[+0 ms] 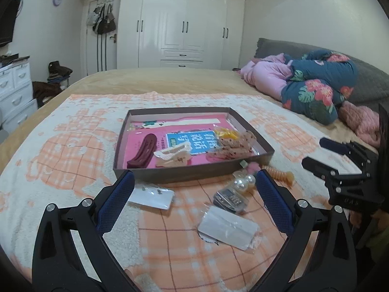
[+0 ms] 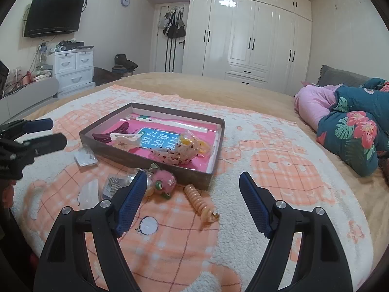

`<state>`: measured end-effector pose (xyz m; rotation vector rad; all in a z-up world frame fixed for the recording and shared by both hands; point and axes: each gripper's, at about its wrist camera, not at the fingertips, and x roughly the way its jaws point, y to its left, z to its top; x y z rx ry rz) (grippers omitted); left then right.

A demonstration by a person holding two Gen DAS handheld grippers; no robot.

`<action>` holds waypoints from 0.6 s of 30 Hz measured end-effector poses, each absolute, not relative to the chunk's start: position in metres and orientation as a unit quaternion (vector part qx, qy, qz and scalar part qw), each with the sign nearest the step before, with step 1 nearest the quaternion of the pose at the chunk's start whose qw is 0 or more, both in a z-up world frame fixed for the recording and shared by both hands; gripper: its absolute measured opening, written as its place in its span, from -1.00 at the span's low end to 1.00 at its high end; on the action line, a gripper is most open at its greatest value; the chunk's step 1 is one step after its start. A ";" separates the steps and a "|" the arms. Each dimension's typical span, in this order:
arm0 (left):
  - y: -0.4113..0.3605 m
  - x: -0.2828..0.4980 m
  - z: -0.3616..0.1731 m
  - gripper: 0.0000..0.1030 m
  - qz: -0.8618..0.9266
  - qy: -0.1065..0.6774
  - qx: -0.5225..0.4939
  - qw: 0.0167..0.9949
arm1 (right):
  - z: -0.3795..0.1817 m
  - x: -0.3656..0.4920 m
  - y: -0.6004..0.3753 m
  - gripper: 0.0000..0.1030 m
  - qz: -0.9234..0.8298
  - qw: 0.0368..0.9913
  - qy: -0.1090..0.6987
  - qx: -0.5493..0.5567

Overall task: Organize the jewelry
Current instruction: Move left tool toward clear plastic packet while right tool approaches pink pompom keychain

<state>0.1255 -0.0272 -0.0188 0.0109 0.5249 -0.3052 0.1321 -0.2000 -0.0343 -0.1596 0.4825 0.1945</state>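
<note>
presently we find both tools idle above the peach-and-white checked fleece blanket (image 2: 243,146). the left gripper (image 1: 192,189) has its jaws spread wide and holds nothing; the right gripper (image 2: 192,187) likewise stands wide apart and empty

the shallow brown cardboard tray (image 1: 194,169) already contains a dark red hair clip (image 1: 143,152), a cream claw clip (image 1: 171,155) and a speckled fabric scrunchie (image 1: 231,146), all lying on a pink book

pieces not yet sorted lie on the blanket just in front of the tray: a peach spiral hair tie (image 2: 200,203), a pink fluffy pom-pom clip (image 2: 164,182), a pair of large pearl beads (image 1: 244,182), and three clear plastic packets, the nearest (image 1: 227,228) between the left jaws

we judge the work part done, with the next pick pending. the spiral tie sits between the right jaws; a lowering and closing there seems called for
</note>
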 end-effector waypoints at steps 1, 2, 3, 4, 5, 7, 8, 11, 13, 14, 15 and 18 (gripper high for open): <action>-0.029 0.124 -0.021 0.78 -0.154 0.261 0.009 0.953 | -0.034 0.132 -0.201 0.47 0.094 0.963 0.238 -0.078; -0.031 0.123 -0.021 0.78 -0.157 0.262 0.011 0.952 | -0.034 0.131 -0.202 0.47 0.093 0.964 0.238 -0.077; -0.034 0.122 -0.023 0.78 -0.161 0.265 0.016 0.951 | -0.034 0.131 -0.203 0.47 0.092 0.964 0.238 -0.077; -0.037 0.121 -0.026 0.78 -0.164 0.267 0.022 0.950 | -0.034 0.130 -0.204 0.47 0.091 0.964 0.238 -0.077; -0.038 0.120 -0.027 0.78 -0.165 0.268 0.027 0.949 | -0.034 0.130 -0.205 0.47 0.089 0.964 0.238 -0.078; -0.042 0.119 -0.030 0.78 -0.168 0.271 0.035 0.947 | -0.034 0.129 -0.206 0.47 0.088 0.964 0.239 -0.080; -0.044 0.119 -0.032 0.78 -0.172 0.275 0.037 0.945 | -0.035 0.130 -0.206 0.47 0.087 0.964 0.240 -0.080; -0.047 0.119 -0.039 0.78 -0.178 0.284 0.043 0.941 | -0.038 0.132 -0.207 0.47 0.085 0.962 0.245 -0.081; -0.049 0.120 -0.043 0.78 -0.182 0.291 0.046 0.938 | -0.040 0.134 -0.208 0.47 0.083 0.961 0.248 -0.084; -0.050 0.121 -0.045 0.78 -0.186 0.296 0.047 0.936 | -0.041 0.135 -0.208 0.47 0.082 0.961 0.250 -0.086; -0.051 0.121 -0.047 0.78 -0.188 0.298 0.047 0.935 | -0.043 0.136 -0.208 0.47 0.081 0.960 0.252 -0.088; -0.055 0.123 -0.054 0.78 -0.191 0.308 0.054 0.931 | -0.048 0.140 -0.207 0.47 0.079 0.957 0.260 -0.099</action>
